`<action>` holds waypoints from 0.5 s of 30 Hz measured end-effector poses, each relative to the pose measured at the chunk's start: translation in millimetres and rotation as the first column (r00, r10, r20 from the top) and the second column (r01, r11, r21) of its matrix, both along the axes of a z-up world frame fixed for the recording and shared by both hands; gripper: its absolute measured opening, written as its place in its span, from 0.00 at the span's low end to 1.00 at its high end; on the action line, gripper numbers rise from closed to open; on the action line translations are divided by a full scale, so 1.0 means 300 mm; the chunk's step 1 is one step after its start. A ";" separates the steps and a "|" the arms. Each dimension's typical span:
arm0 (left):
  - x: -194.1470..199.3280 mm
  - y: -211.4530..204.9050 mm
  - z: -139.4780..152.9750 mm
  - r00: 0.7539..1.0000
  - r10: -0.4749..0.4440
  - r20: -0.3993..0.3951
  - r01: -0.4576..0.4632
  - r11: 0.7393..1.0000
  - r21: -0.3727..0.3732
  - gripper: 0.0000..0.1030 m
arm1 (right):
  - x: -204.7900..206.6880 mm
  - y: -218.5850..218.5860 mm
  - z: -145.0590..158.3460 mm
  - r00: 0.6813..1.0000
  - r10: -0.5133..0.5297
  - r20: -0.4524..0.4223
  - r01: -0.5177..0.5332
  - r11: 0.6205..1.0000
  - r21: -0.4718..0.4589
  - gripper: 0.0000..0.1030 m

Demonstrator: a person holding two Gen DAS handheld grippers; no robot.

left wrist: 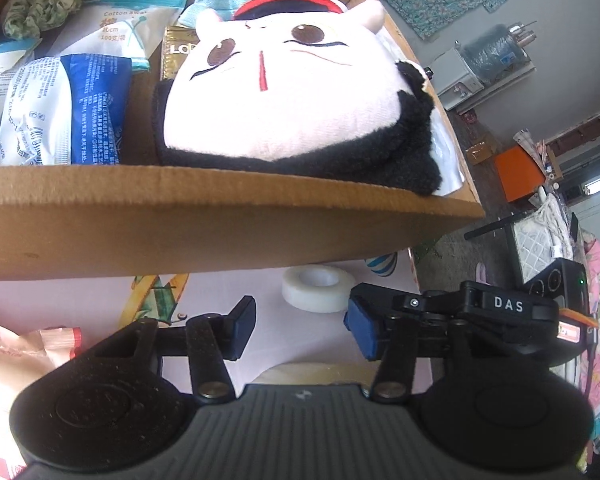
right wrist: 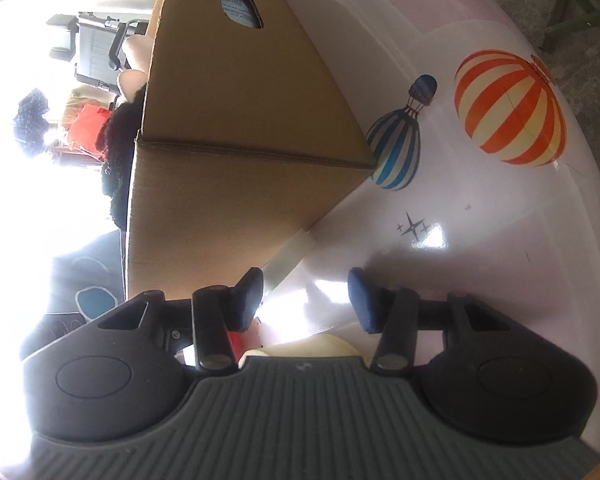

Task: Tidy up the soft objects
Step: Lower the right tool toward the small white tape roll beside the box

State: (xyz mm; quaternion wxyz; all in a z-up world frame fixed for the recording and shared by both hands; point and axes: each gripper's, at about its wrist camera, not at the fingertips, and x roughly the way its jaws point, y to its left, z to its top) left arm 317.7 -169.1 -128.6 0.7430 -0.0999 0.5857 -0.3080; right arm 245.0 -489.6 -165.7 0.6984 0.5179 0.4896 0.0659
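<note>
A cardboard box [left wrist: 204,224] stands on the pink table. A plush head [left wrist: 284,96] with a pale face and black fur lies in its right part, its fur hanging over the front rim. Soft packets [left wrist: 66,110], a cotton swab pack [left wrist: 120,28] and a green scrunchie [left wrist: 36,10] lie in its left part. My left gripper [left wrist: 300,330] is open and empty, low in front of the box. My right gripper [right wrist: 306,298] is open and empty, beside the box [right wrist: 236,128] corner, just above the table. The right gripper also shows in the left wrist view [left wrist: 480,308].
A white tape roll [left wrist: 318,288] lies on the table between my left fingers and the box. A pink wrapper [left wrist: 24,356] lies at the lower left. The table top [right wrist: 480,216] has balloon prints [right wrist: 510,108]. Room clutter lies beyond the table's right edge.
</note>
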 end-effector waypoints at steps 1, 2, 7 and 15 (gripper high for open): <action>0.011 0.003 -0.006 1.000 0.012 -0.002 -0.012 1.000 0.006 0.50 | 0.001 0.003 0.000 1.000 -0.002 0.000 0.002 1.000 -0.002 0.48; 0.019 0.003 -0.012 1.000 0.019 -0.005 -0.019 1.000 0.009 0.50 | 0.005 0.006 0.000 1.000 -0.002 -0.001 0.002 1.000 -0.001 0.49; 0.061 -0.015 -0.052 0.998 0.043 -0.042 -0.043 0.999 -0.002 0.52 | 0.019 0.016 0.000 1.000 -0.022 -0.002 0.022 1.000 -0.001 0.51; 0.062 0.031 -0.077 0.993 0.079 -0.085 -0.084 0.995 -0.047 0.51 | -0.016 0.007 -0.006 0.999 -0.042 -0.019 0.042 0.999 0.022 0.50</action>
